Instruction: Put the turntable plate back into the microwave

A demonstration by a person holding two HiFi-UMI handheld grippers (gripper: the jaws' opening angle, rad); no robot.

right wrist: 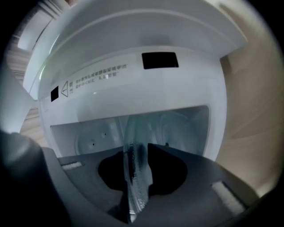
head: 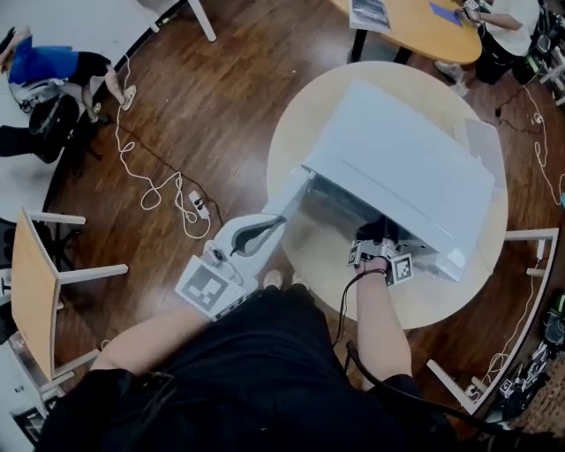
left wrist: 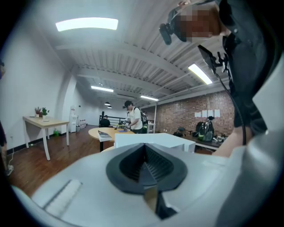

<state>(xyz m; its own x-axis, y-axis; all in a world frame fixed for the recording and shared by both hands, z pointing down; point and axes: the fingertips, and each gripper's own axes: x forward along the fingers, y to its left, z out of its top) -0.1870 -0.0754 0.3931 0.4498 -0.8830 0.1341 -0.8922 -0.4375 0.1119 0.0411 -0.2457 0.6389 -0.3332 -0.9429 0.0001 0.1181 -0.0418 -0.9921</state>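
A white microwave [head: 397,168] stands on a round pale table [head: 441,305] with its door [head: 296,199] swung open to the left. My right gripper [head: 381,231] is at the mouth of the cavity. In the right gripper view it [right wrist: 138,159] is shut on the clear glass turntable plate [right wrist: 133,133], which stands on edge between the dark pads, with the white cavity [right wrist: 186,128] just behind. My white left gripper [head: 265,231] is by the free edge of the open door. In the left gripper view its dark jaws [left wrist: 144,170] are shut, and the microwave's top [left wrist: 151,138] lies beyond.
A white cable and power strip [head: 196,205] lie on the wooden floor to the left. A wooden chair [head: 31,282] stands at the far left, and a white frame [head: 530,238] to the right of the table. Another round table [head: 415,22] is behind, with people near it.
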